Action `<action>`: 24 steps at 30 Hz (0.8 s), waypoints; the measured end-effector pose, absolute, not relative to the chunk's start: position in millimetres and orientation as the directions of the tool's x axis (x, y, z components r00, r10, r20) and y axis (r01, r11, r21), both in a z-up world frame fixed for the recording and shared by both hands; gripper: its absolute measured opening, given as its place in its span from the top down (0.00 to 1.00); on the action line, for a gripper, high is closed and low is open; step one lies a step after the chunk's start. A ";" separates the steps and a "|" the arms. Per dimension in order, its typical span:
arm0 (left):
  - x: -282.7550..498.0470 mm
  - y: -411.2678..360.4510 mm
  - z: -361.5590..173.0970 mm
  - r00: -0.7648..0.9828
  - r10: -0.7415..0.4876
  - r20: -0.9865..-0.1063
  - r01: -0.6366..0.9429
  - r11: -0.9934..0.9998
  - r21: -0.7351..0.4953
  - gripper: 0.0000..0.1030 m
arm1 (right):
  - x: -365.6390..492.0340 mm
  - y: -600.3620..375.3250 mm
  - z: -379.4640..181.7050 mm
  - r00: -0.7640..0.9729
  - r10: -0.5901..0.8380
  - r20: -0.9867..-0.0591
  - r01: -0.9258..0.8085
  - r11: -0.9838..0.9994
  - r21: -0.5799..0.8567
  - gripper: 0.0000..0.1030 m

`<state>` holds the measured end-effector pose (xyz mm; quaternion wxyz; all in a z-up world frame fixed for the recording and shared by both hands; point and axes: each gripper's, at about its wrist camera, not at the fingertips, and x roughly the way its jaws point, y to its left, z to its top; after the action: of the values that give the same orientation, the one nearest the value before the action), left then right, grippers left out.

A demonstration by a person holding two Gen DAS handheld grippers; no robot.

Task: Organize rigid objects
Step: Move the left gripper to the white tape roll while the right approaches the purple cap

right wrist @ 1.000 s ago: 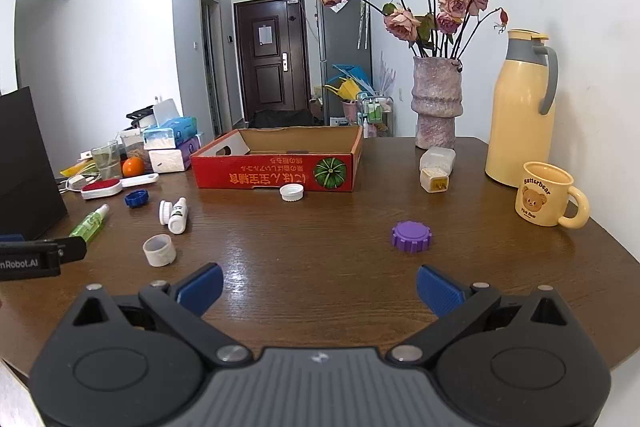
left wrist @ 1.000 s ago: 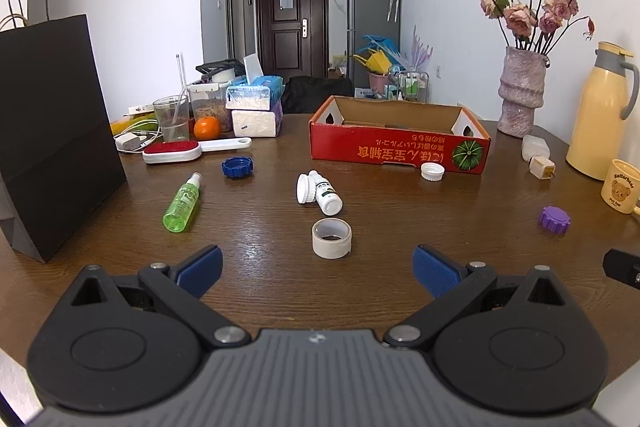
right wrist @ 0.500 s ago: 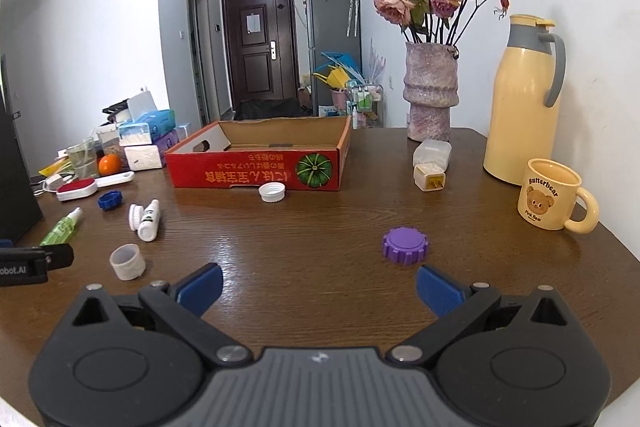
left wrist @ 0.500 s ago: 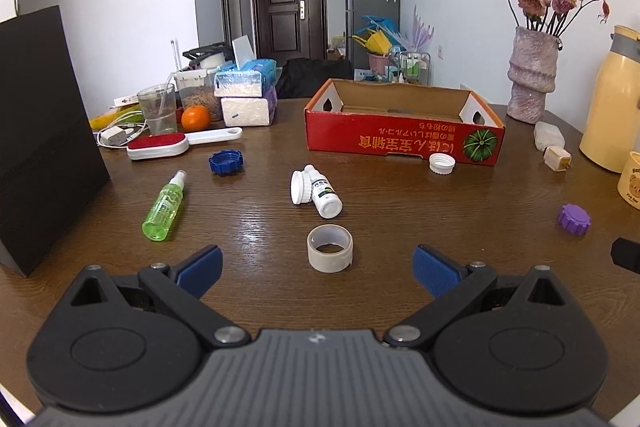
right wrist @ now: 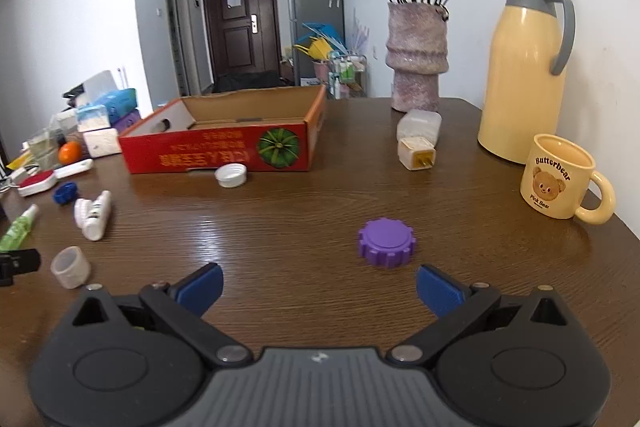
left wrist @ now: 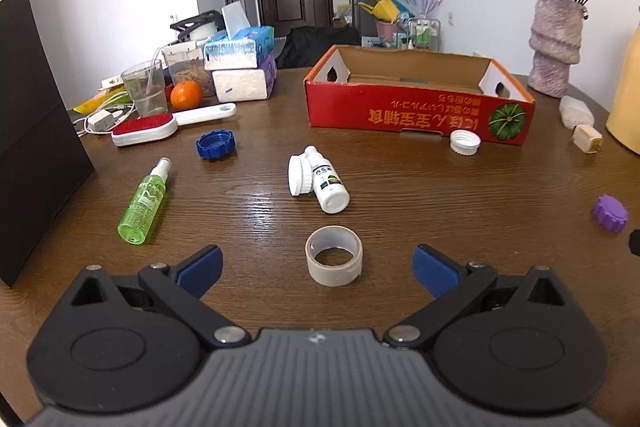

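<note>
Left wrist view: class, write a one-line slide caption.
Open left gripper faces a tape roll on the wooden table.

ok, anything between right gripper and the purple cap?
Nothing: bare table between the right gripper and purple cap, per the right wrist view.

Table [left wrist: 420, 187]: dark wood, visible grain, glossy sheen. Red box [left wrist: 416, 115] on it: printed cardboard outside, raw brown matt inside. Purple cap [right wrist: 386, 242] in front of box: matt ridged plastic. Tape roll [left wrist: 334, 261]: translucent, smooth. Green spray bottle [left wrist: 143, 202] left of roll: clear glossy plastic. Vase [right wrist: 416, 61] behind box: rough, mottled. Mug [right wrist: 558, 175]: glossy ceramic look.
</note>
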<state>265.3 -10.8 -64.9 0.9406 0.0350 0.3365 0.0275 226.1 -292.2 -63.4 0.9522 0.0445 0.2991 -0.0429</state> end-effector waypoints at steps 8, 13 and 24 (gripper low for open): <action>295.7 -7.5 -84.7 0.723 0.083 -0.686 -0.051 0.996 0.068 0.04 | 250.4 -313.1 -80.9 0.818 -0.064 -0.572 0.111 0.993 0.048 0.01; 309.8 -8.5 -95.7 0.702 0.096 -0.706 -0.062 0.995 0.073 0.11 | 267.3 -327.2 -92.5 0.797 -0.072 -0.600 0.123 0.991 0.044 0.00; 329.1 -9.8 -111.3 0.673 0.095 -0.734 -0.081 0.995 0.054 0.32 | 286.0 -340.0 -105.5 0.780 -0.075 -0.621 0.126 0.991 0.038 0.00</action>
<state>329.1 -9.8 -111.3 0.9145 0.0086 0.4015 0.0480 286.0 -340.0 -105.5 0.9427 0.0386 0.3270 -0.0533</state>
